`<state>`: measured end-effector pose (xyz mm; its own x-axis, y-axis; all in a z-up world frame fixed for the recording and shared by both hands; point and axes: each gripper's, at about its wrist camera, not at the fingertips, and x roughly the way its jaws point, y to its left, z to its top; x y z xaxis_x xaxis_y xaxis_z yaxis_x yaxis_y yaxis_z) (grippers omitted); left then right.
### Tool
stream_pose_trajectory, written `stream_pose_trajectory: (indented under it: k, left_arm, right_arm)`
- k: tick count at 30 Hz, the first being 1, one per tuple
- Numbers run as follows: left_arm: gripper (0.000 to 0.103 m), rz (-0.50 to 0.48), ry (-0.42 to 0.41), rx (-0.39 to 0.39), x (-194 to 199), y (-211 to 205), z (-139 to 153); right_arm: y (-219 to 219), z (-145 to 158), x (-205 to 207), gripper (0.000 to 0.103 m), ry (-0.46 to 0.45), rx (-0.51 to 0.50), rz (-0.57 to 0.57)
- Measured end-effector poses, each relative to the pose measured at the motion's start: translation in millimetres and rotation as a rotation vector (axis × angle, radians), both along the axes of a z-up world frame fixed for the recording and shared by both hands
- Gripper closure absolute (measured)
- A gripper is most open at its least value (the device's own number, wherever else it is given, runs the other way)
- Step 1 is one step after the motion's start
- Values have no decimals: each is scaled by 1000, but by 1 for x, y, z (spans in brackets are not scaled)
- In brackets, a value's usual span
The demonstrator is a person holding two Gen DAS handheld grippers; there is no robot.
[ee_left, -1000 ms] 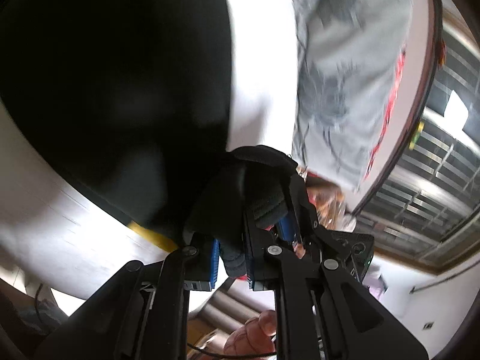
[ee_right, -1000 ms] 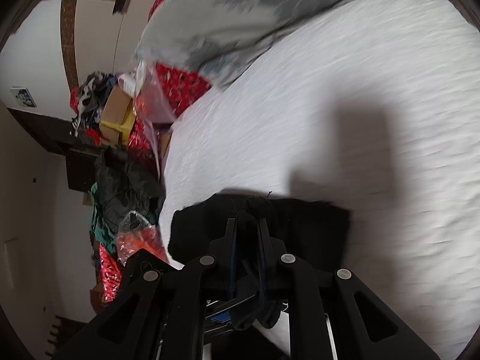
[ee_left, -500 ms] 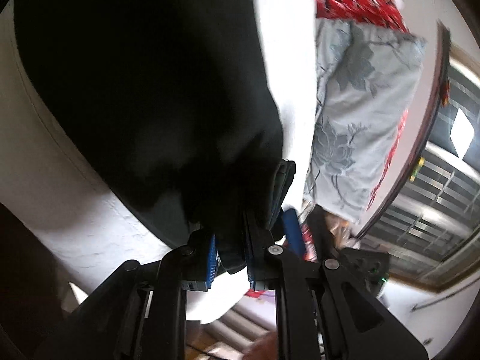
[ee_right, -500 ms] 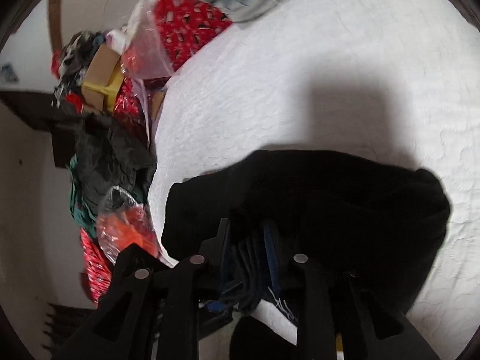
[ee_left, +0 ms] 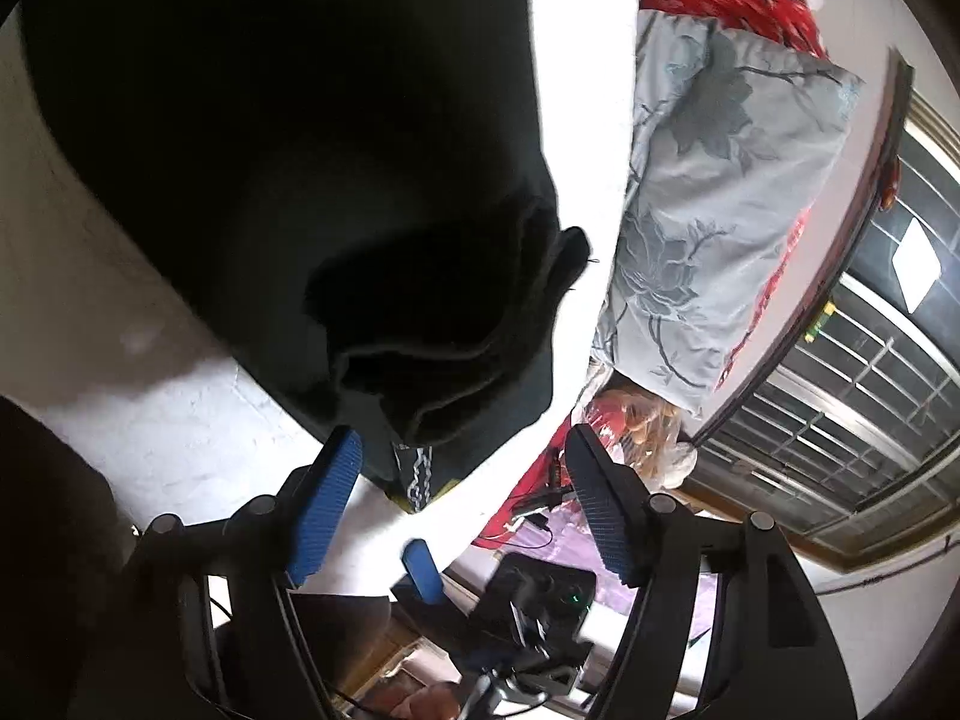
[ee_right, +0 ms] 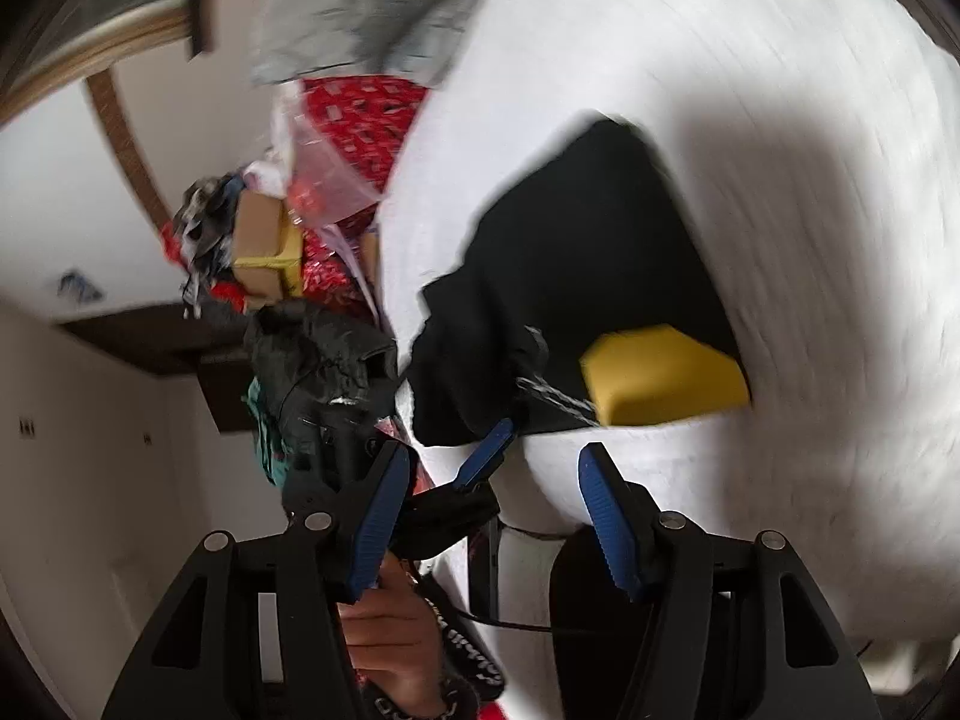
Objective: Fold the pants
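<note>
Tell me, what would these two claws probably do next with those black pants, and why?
Probably draw back. Both the left gripper and right gripper stand open and empty, and the black pants lie folded on the white bed, yellow patch showing.

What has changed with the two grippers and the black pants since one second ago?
Both grippers let go. The left gripper and the right gripper were clamped on the black pants before; now both stand open with nothing between their fingers. The pants, which hung from them, now lie folded on the white bed. The grey floral pillow stayed at the bed's edge.
</note>
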<state>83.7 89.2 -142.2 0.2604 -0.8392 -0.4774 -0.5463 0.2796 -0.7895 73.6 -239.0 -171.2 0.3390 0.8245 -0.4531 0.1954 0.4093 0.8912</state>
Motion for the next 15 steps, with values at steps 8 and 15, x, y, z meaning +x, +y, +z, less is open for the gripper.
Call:
stream_pose_trajectory:
  k: [8, 15]
  left_arm:
    - [33, -109, -105, 320, 4, 0, 28]
    - [33, -179, -161, 517, 23, -19, 31]
  right_arm:
    - [13, -20, 6, 41, 36, 59, -75]
    - [23, -35, 15, 41, 94, 54, -219]
